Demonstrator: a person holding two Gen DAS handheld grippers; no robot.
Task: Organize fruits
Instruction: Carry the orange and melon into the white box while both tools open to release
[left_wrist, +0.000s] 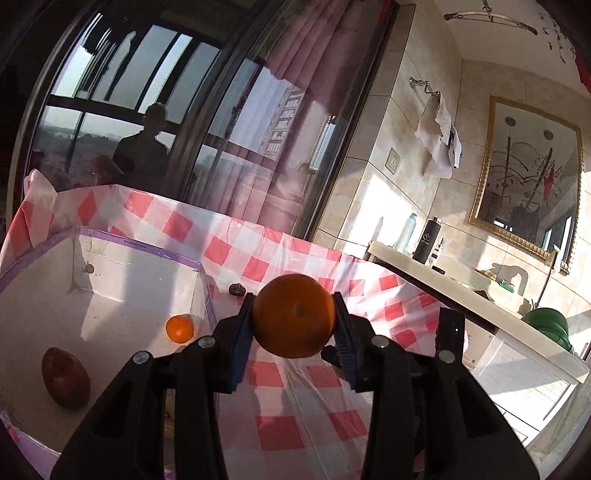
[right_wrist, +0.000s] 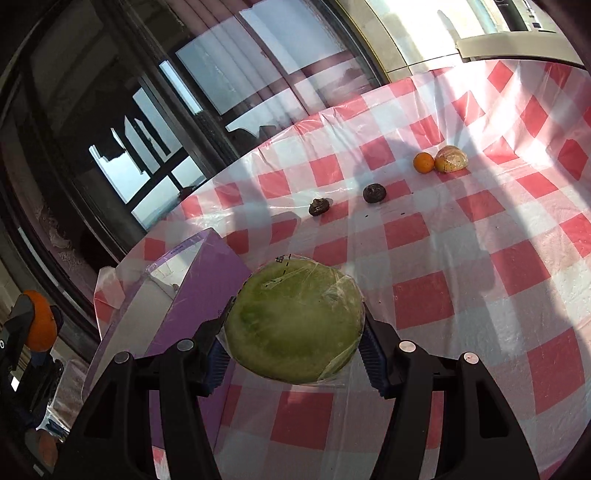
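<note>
While the left gripper (left_wrist: 293, 317) is clamped on an orange (left_wrist: 293, 315), its two pads press the fruit from both sides, and the dimpled end of the orange faces the camera. Left of these fingers and lower stands a white box (left_wrist: 110, 280) holding a small tangerine (left_wrist: 179, 328) and a dark red fruit (left_wrist: 65, 377). The right gripper (right_wrist: 295, 332) grips, much wider, a round green fruit in plastic wrap (right_wrist: 294, 320) above the checked tablecloth (right_wrist: 461, 277).
</note>
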